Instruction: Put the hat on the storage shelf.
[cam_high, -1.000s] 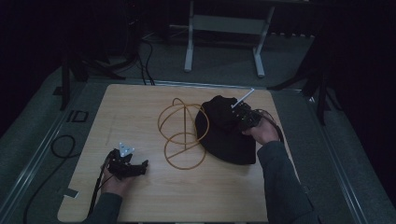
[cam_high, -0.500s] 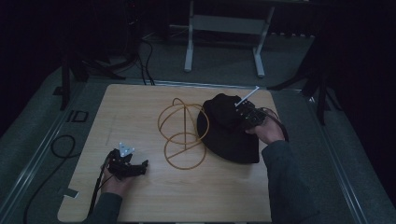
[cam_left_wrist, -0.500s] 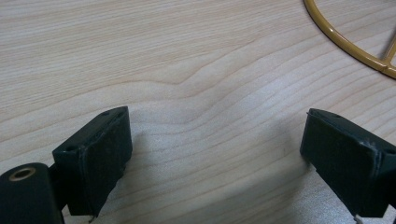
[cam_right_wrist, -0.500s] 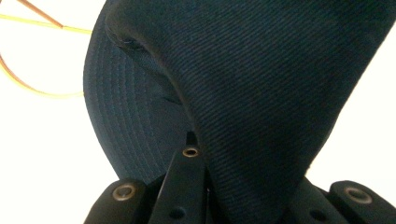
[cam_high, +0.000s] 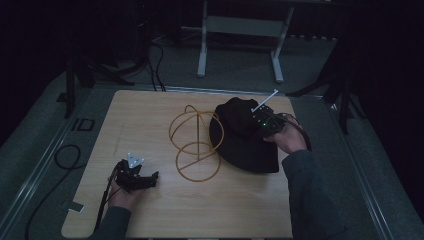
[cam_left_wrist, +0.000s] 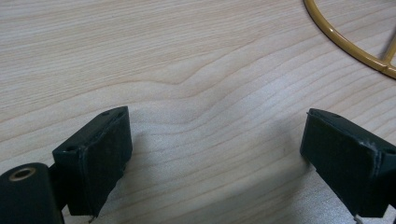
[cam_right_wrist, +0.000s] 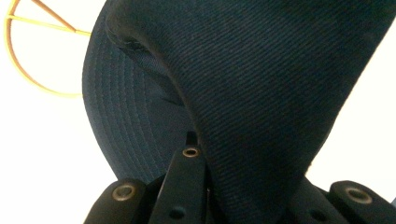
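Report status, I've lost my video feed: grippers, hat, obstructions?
Right gripper shut on dark hat. Left gripper open, resting on table. Gold wire stand beside hat.

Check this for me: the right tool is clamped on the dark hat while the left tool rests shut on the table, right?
Not quite. The left tool is open: the left gripper view shows its jaws wide apart over bare table. The right tool is indeed clamped on the dark hat.

black two-jaw grippers, brass-ringed screw holes, dark grey sleeves
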